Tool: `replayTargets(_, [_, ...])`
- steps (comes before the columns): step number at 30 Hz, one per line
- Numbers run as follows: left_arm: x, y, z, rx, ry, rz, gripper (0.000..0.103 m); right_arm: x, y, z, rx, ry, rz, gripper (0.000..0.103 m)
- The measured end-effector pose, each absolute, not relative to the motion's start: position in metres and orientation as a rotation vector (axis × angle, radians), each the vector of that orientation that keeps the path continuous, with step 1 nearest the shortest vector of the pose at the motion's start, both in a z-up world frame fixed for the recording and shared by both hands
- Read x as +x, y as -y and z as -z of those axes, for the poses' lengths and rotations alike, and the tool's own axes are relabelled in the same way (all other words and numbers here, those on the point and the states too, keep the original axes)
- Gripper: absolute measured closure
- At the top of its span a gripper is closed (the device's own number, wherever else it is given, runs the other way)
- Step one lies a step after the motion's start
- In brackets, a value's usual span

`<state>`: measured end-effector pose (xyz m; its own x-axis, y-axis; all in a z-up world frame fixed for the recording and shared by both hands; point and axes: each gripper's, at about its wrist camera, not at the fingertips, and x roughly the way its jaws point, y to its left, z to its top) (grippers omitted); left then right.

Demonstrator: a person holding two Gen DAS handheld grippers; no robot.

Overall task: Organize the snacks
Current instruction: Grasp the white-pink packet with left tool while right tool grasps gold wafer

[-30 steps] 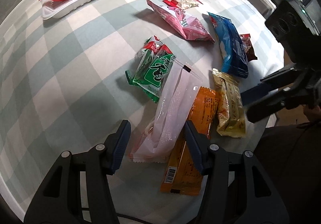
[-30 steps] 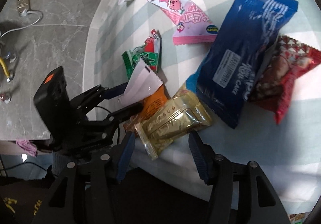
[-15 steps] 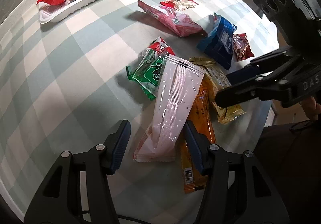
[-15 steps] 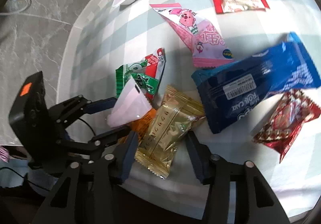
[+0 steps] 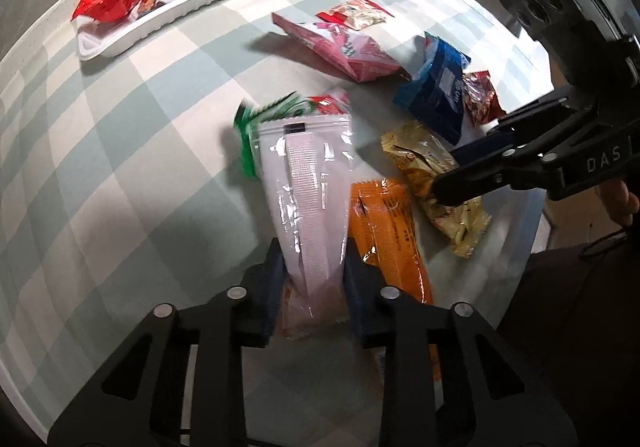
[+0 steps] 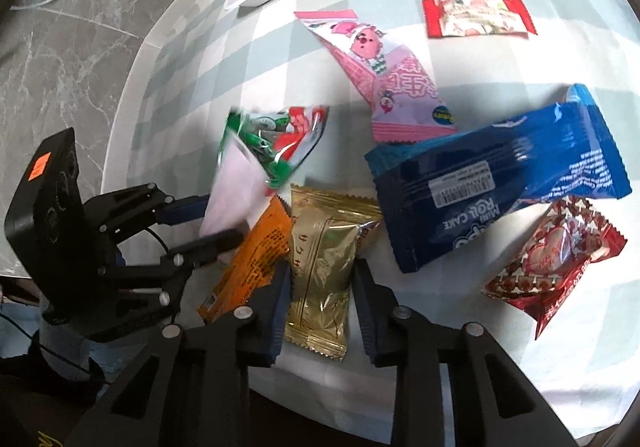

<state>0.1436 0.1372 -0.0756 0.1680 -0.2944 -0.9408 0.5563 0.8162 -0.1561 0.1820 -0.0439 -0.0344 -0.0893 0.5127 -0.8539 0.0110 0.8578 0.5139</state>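
My left gripper (image 5: 314, 271) is shut on the near end of a long pale pink packet (image 5: 308, 183), whose far end lies over a green packet (image 5: 276, 111). Beside it lies an orange packet (image 5: 384, 231). In the right wrist view my right gripper (image 6: 322, 287) is closing on a gold packet (image 6: 324, 259), with the pads touching both its sides. The left gripper (image 6: 218, 221) shows there too, holding the pale packet (image 6: 232, 183). The right gripper (image 5: 448, 173) reaches in from the right over the gold packet (image 5: 432, 183).
A white tray (image 5: 120, 43) with several snacks stands at the far left of the checked table. Loose pink (image 6: 384, 79), blue (image 6: 500, 175), dark red (image 6: 556, 259) and red-white (image 6: 476, 13) packets lie beyond. The table edge (image 6: 400, 407) is close, with grey floor to the left.
The left jaws have closed on the pale pink packet, which has swung straight along the fingers. The right gripper has closed in around the gold packet, which has turned upright.
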Motion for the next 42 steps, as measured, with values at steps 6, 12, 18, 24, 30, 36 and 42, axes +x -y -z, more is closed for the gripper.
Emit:
replayTargets(6, [0.144, -0.143, 0.067, 0.186, -1.260, 0.620, 0.079, 0.178, 0.054, 0.033, 0.508, -1.622, -0.464, 0.071])
replayTargets(12, [0.148, -0.152, 0.047, 0.118, -1.242, 0.619, 0.079, 0.182, 0.062, 0.022, 0.594, -1.600, -0.503, 0.071])
replayTargets(18, [0.163, -0.160, 0.023, 0.045, -1.202, 0.606, 0.079, 0.199, 0.067, 0.012, 0.670, -1.552, -0.537, 0.071])
replayTargets(24, [0.189, -0.165, 0.007, -0.022, -1.168, 0.586, 0.079, 0.231, 0.073, 0.003, 0.718, -1.487, -0.551, 0.071])
replayTargets(30, [0.229, -0.172, -0.005, -0.087, -1.140, 0.548, 0.079, 0.279, 0.086, -0.006, 0.717, -1.409, -0.527, 0.071])
replayTargets(36, [0.280, -0.184, -0.008, -0.124, -1.136, 0.493, 0.079, 0.334, 0.096, -0.008, 0.678, -1.356, -0.501, 0.071])
replayTargets(42, [0.339, -0.196, -0.009, -0.159, -1.130, 0.448, 0.079, 0.387, 0.104, -0.003, 0.645, -1.334, -0.482, 0.071])
